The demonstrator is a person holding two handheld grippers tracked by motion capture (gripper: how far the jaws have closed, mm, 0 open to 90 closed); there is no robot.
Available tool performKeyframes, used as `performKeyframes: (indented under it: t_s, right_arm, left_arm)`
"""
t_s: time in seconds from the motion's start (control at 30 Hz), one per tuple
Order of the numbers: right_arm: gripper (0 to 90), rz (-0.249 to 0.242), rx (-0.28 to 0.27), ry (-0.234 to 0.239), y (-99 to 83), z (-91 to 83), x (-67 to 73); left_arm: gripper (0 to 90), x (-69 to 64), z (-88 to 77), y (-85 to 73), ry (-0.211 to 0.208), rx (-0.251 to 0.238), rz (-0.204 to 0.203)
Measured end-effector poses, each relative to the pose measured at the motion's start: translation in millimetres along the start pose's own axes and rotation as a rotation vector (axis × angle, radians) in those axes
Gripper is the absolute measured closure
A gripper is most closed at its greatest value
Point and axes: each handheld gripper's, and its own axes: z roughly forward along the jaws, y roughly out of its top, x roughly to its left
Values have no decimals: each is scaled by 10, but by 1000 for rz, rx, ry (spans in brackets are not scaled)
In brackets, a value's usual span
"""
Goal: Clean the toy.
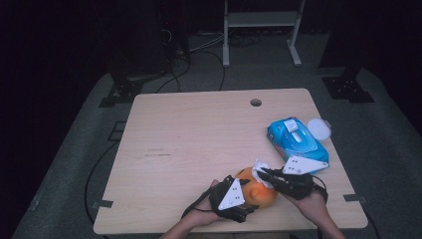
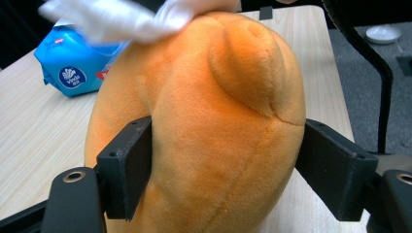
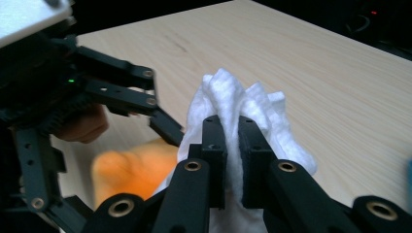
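An orange plush toy [image 1: 259, 191] sits near the table's front edge. My left gripper [image 1: 238, 198] is shut on it; in the left gripper view both jaws press into the plush toy [image 2: 214, 121] from either side. My right gripper [image 1: 263, 174] is shut on a crumpled white wipe [image 1: 261, 169] and holds it against the top of the toy. In the right gripper view the wipe [image 3: 233, 104] is pinched between the two closed jaws, and the orange toy [image 3: 131, 170] shows below it. The same wipe [image 2: 121, 19] lies across the toy's top in the left gripper view.
A blue pack of wet wipes [image 1: 296, 139] lies at the right side of the wooden table [image 1: 189, 134], with a small white lid [image 1: 318, 128] beside it. A round cable hole [image 1: 256, 102] is near the far edge. A metal stand [image 1: 261, 30] rises behind the table.
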Motion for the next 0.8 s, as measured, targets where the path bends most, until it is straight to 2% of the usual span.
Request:
performKeyframes:
  t_s: [0.03,0.1,0.17,0.23,0.33,0.4,0.5,0.57,0.6,0.67,0.8]
  right_arm:
    - [825,-6,4,-2,9,20,1]
    - [826,11,1,-5,9,16,-67]
    - [826,23,10,-52,-33,-14,-166]
    - [826,70,3,-61,-100,-73,-270]
    - [826,95,-14,-84,-142,-185,-333]
    - [826,113,-43,-70,-132,-239,-333]
    - [825,97,-67,-24,-96,-233,-255]
    - [826,70,-43,-33,-93,-174,-215]
    - [826,73,-41,-35,-101,-157,-224]
    - [826,92,-40,-44,-122,-154,-290]
    - [826,137,-3,-121,-213,-190,-439]
  left_arm:
    - [245,7,-8,-5,2,0,-4]
    - [247,26,-18,-13,-3,-5,-11]
    - [250,37,-15,-17,-3,-12,-21]
    - [252,47,-12,-18,-7,-11,-25]
    - [253,75,-15,-38,-8,-21,-50]
    - [255,116,-26,-58,-13,-34,-93]
    - [259,185,-51,-92,-22,-46,-140]
    - [259,207,-61,-104,-33,-41,-144]
    - [258,210,-64,-105,-31,-41,-146]
    - [258,208,-63,-106,-25,-36,-138]
    - [258,210,-74,-117,-28,-32,-129]
